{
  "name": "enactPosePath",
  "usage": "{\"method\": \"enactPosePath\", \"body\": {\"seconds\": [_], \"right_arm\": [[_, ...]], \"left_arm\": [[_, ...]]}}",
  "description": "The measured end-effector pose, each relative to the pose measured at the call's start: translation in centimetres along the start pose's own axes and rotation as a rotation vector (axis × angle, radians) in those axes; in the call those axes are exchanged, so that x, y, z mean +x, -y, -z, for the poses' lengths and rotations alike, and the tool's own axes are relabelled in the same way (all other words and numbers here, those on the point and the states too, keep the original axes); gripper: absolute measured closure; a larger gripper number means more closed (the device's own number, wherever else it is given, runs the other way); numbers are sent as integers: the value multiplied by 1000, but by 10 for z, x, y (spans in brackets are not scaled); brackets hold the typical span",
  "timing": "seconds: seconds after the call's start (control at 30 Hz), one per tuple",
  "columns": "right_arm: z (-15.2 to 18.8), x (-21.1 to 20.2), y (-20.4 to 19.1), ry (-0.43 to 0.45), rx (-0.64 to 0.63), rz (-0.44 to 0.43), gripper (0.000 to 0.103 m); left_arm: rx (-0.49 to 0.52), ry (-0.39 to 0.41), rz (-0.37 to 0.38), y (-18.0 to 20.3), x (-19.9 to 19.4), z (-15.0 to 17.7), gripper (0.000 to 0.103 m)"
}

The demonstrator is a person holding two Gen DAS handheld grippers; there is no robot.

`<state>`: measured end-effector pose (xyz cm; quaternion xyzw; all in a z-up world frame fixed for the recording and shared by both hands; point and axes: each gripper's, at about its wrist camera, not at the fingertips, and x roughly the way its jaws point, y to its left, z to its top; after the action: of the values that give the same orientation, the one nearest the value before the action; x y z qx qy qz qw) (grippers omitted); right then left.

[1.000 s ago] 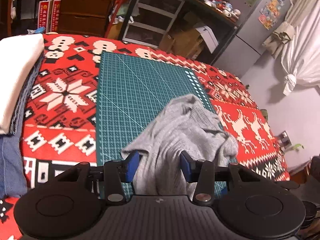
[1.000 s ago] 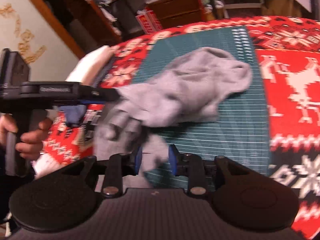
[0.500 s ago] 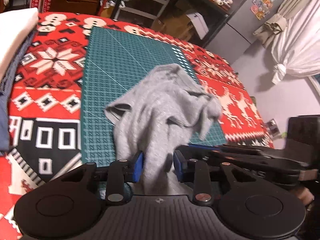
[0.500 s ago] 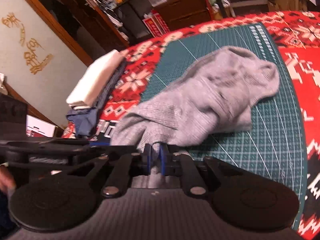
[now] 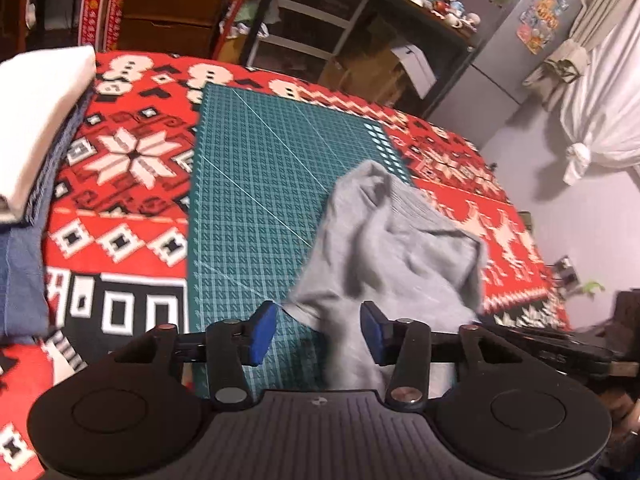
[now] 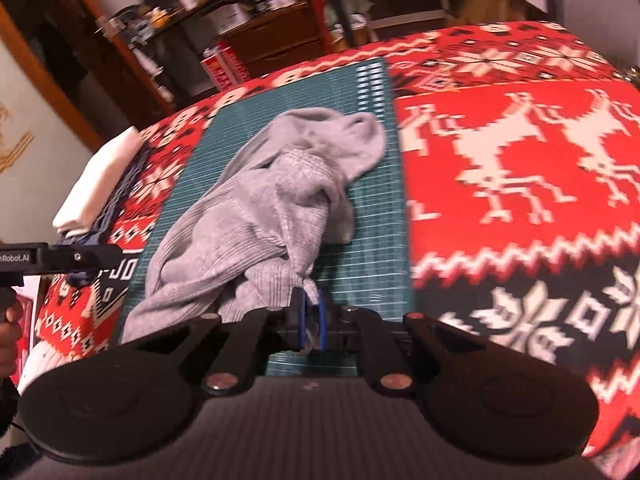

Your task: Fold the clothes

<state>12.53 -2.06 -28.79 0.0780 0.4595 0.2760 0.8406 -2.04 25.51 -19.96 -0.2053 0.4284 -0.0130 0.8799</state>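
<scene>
Now right hand-held gripper pinching grey sweater edge on green mat; left hand-held gripper open.

my left gripper spread wide, blue pads well apart, nothing pinched between them; grey cloth passes near its right pad only. my right gripper clamped, blue pads nearly together, fold of cloth nipped between them. both grippers low, pointing forward, close side by side. left gripper body seen at left edge of right wrist view, my hand wrapped round its handle, partly cut off.
</scene>
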Motion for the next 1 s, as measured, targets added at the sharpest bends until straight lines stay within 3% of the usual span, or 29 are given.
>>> {"method": "enactPosePath", "body": {"seconds": [0.13, 0.23, 0.3, 0.4, 0.43, 0.47, 0.6, 1.0], "right_arm": [[-1, -5, 13, 15, 9, 44, 100], [-1, -8, 20, 21, 38, 30, 100], [0, -12, 18, 32, 16, 39, 100], [0, -14, 17, 36, 10, 53, 100], [0, -14, 18, 35, 17, 58, 100], [0, -15, 20, 35, 24, 62, 100], [-1, -18, 29, 38, 44, 93, 100], [-17, -27, 63, 56, 45, 234, 103]], "left_arm": [[22, -15, -32, 6, 23, -8, 55], [41, -34, -49, 11, 44, -13, 55], [53, -46, -61, 14, 58, -17, 59], [61, -54, -113, 14, 69, -18, 86], [63, -48, -127, 14, 70, -17, 99], [64, -42, -142, 14, 70, -17, 100], [64, 8, -224, 7, 57, -15, 100], [-78, 80, -340, -54, -17, -1, 101]]}}
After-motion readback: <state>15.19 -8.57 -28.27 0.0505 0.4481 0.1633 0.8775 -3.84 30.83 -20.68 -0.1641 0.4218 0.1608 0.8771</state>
